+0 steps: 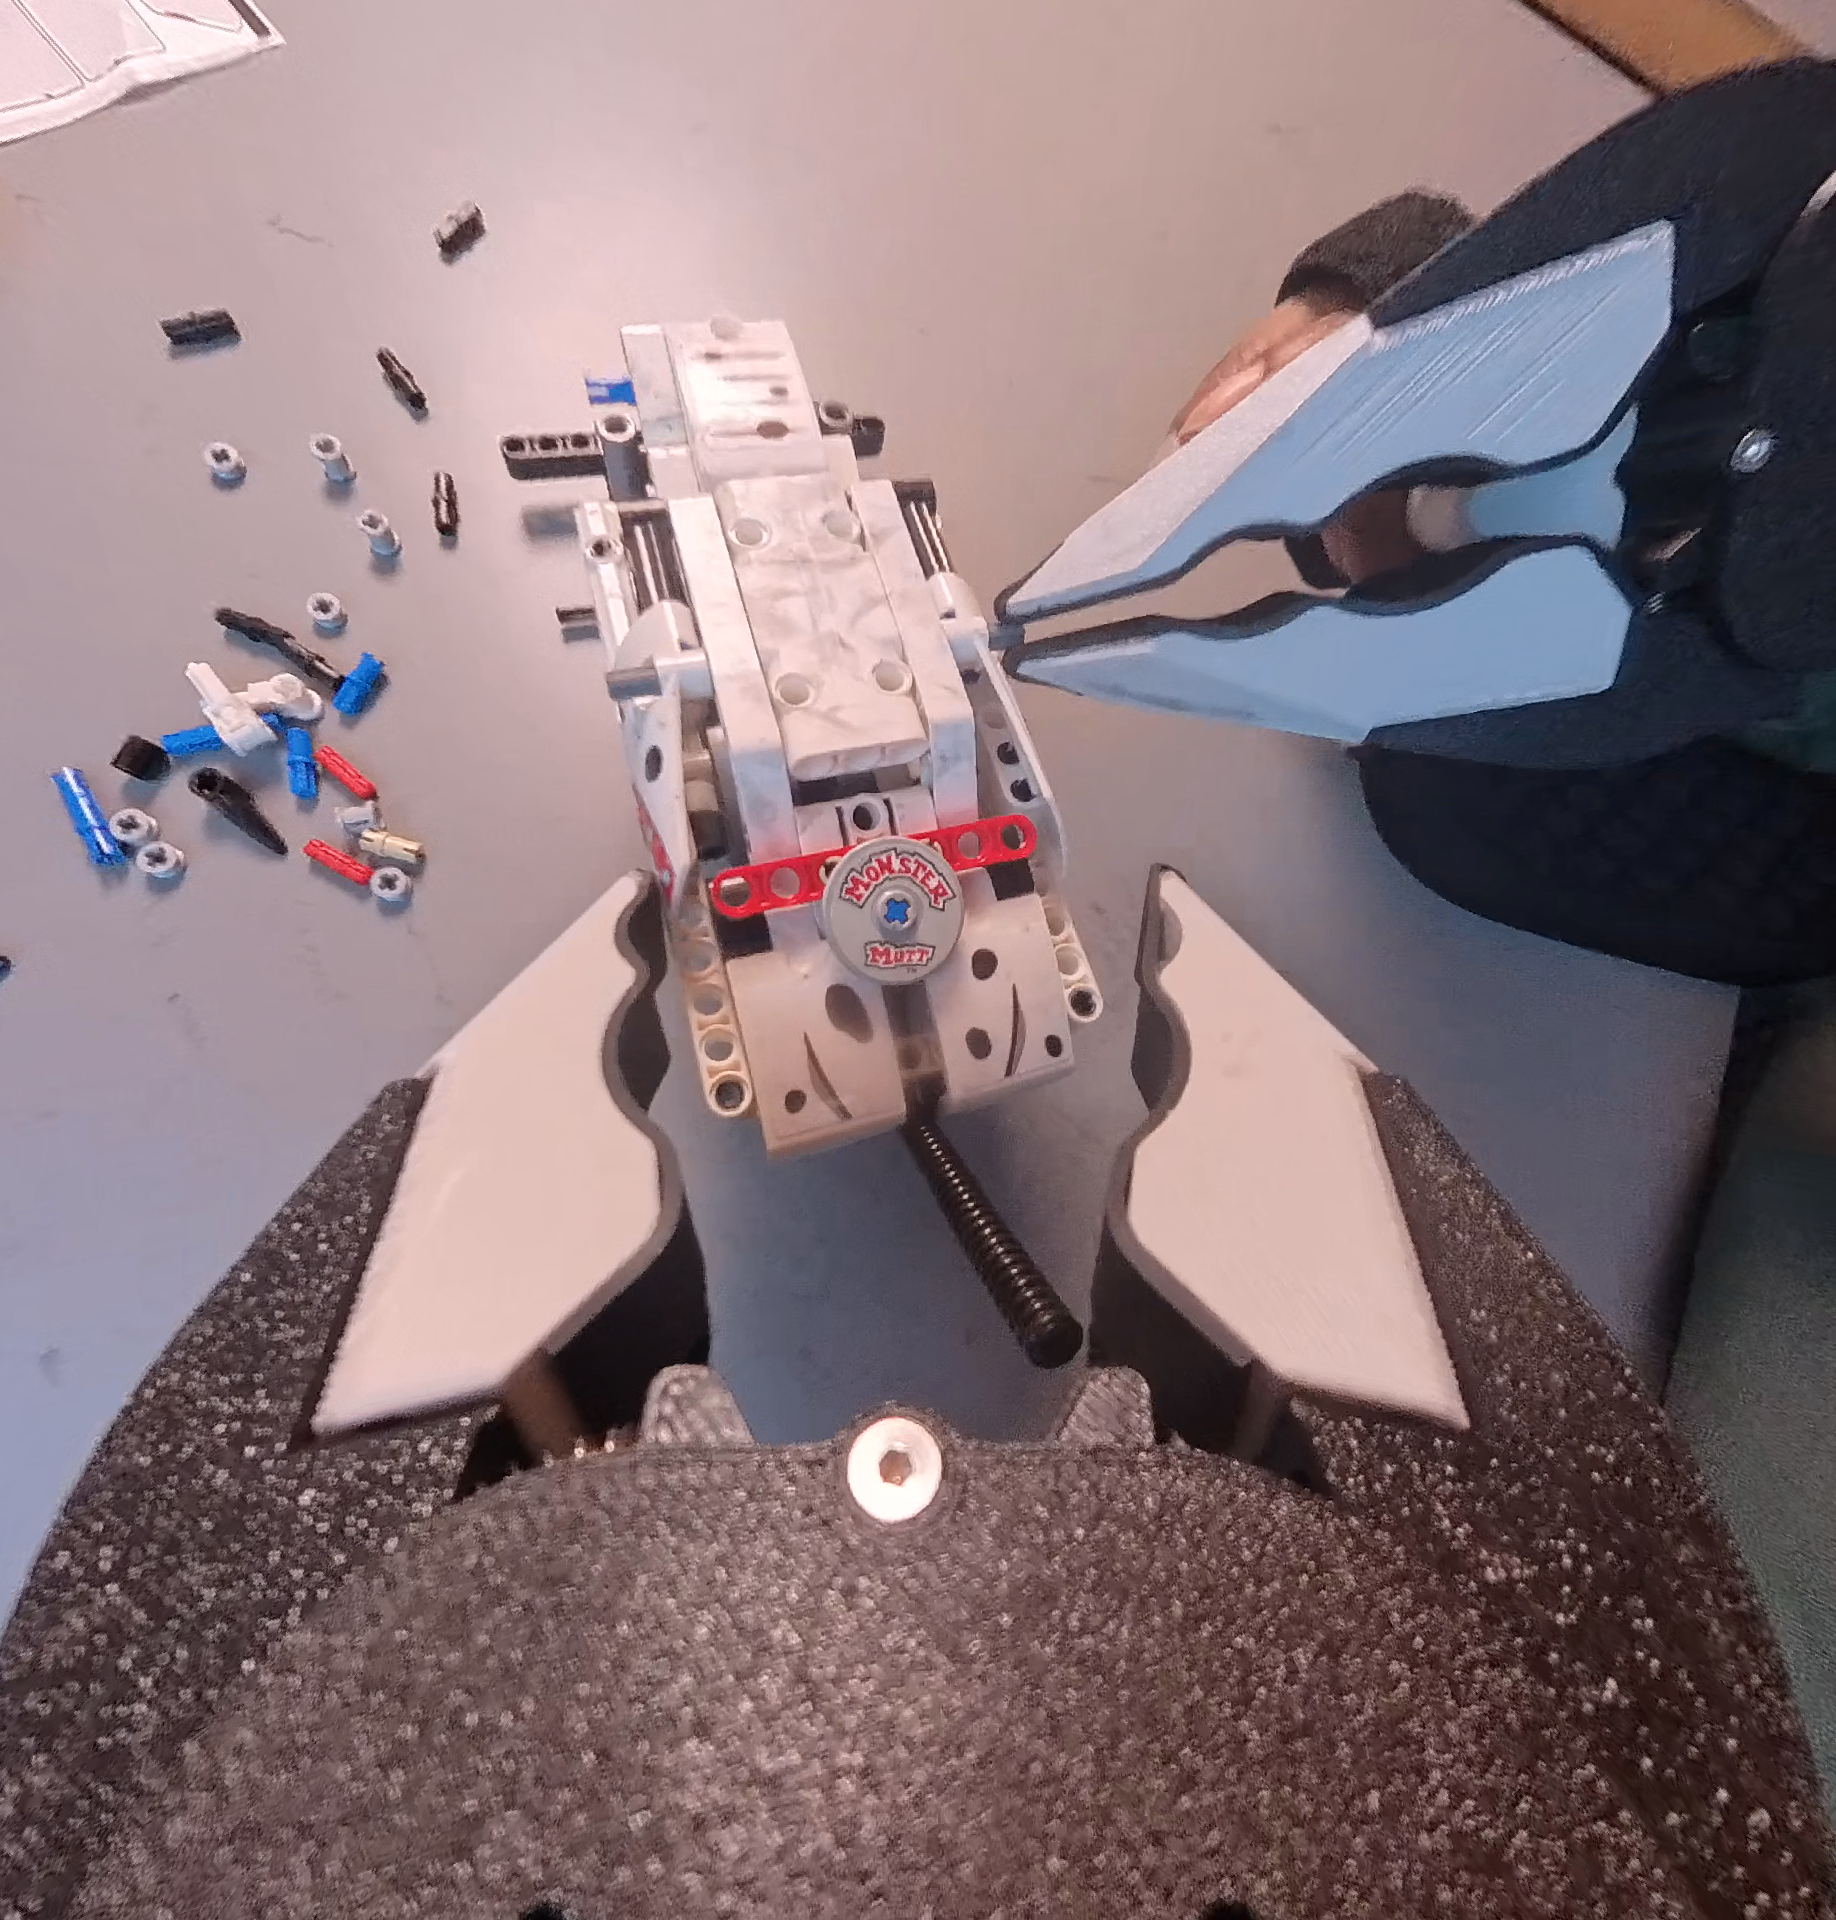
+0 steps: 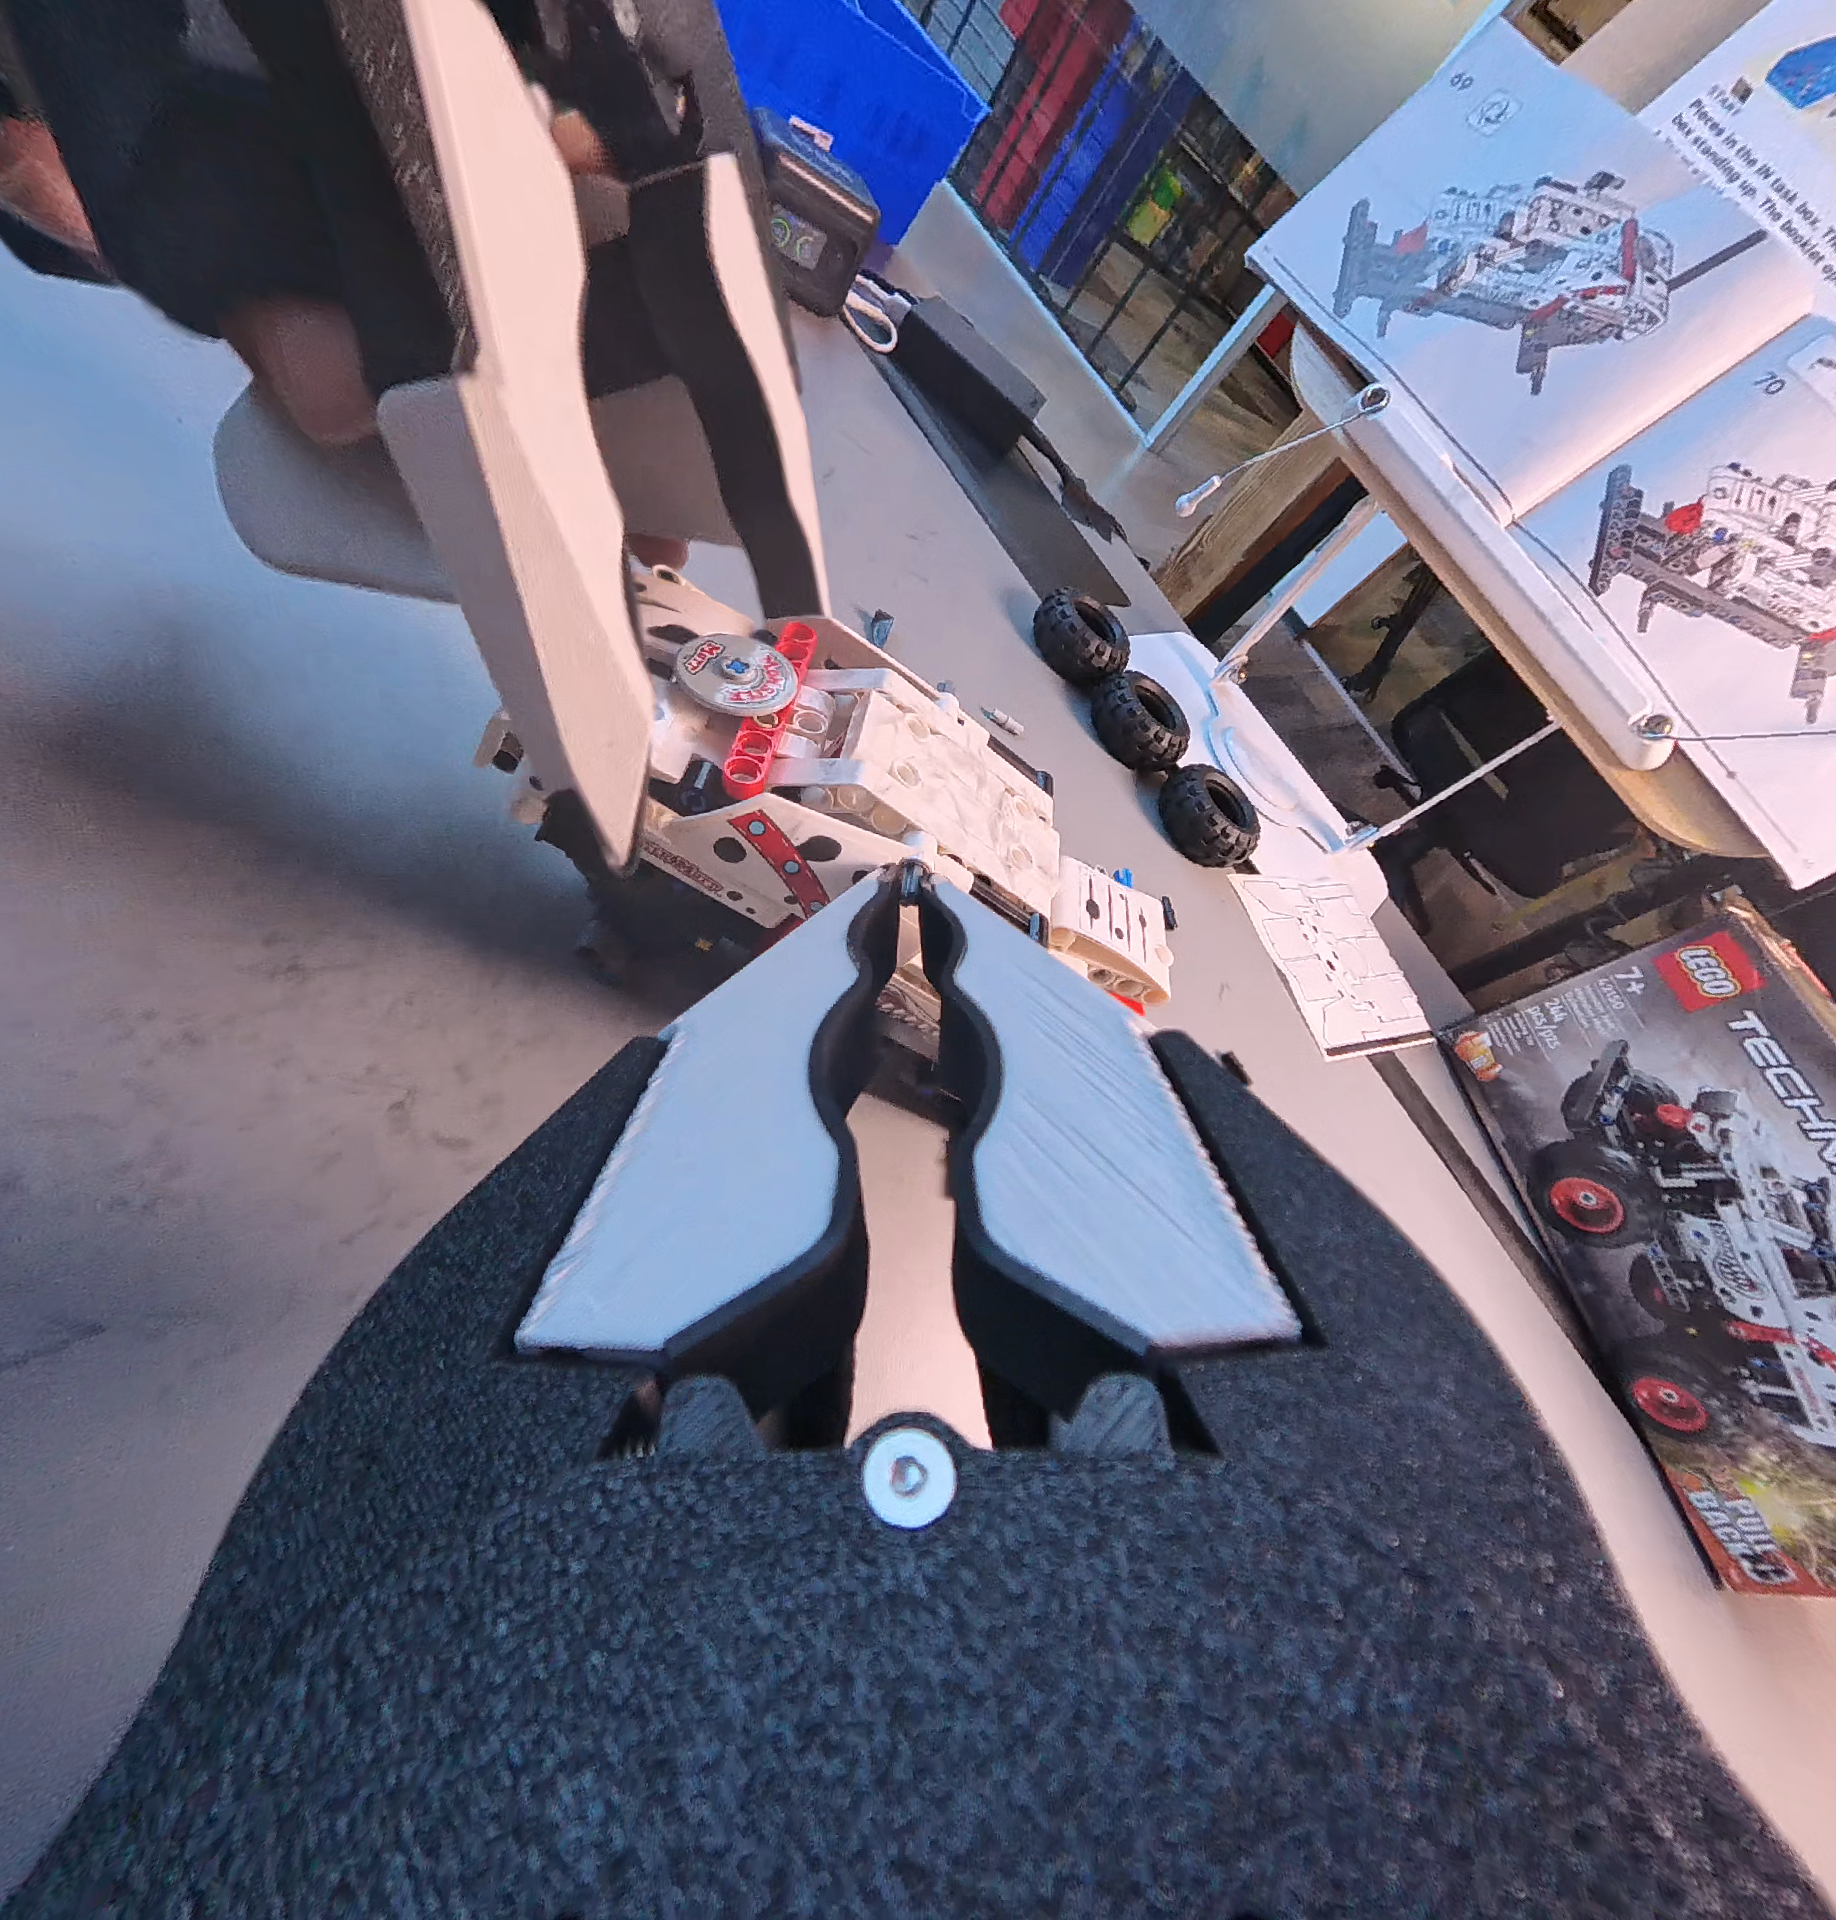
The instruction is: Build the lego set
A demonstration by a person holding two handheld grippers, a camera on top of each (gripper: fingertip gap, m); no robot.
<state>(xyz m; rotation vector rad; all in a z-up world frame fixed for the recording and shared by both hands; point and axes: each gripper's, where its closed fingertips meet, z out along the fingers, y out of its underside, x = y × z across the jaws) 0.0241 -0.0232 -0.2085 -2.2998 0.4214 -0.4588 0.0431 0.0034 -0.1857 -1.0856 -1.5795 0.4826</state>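
Observation:
A white lego truck body (image 1: 841, 623) with a red beam and a round grey badge stands on the grey table. My left gripper (image 1: 898, 883) is open, with one finger on each side of the body's badge end and the left finger close against it. A black ridged rod (image 1: 997, 1247) sticks out from under the body between the fingers. My right gripper (image 2: 909, 883) is shut on a small dark pin (image 2: 907, 876) at the body's side (image 2: 945, 790). The right gripper also shows in the left wrist view (image 1: 1002, 629), and the left gripper in the right wrist view (image 2: 711, 717).
Loose blue, red, black and grey small parts (image 1: 270, 748) lie left of the body. Three black tyres (image 2: 1142, 717), a sticker sheet (image 2: 1329, 956), the set's box (image 2: 1672, 1195) and an open instruction booklet on a stand (image 2: 1516, 239) are beyond it. The table edge (image 1: 1714, 1143) is near. Some 5 cm of space lies between my two pairs of fingers.

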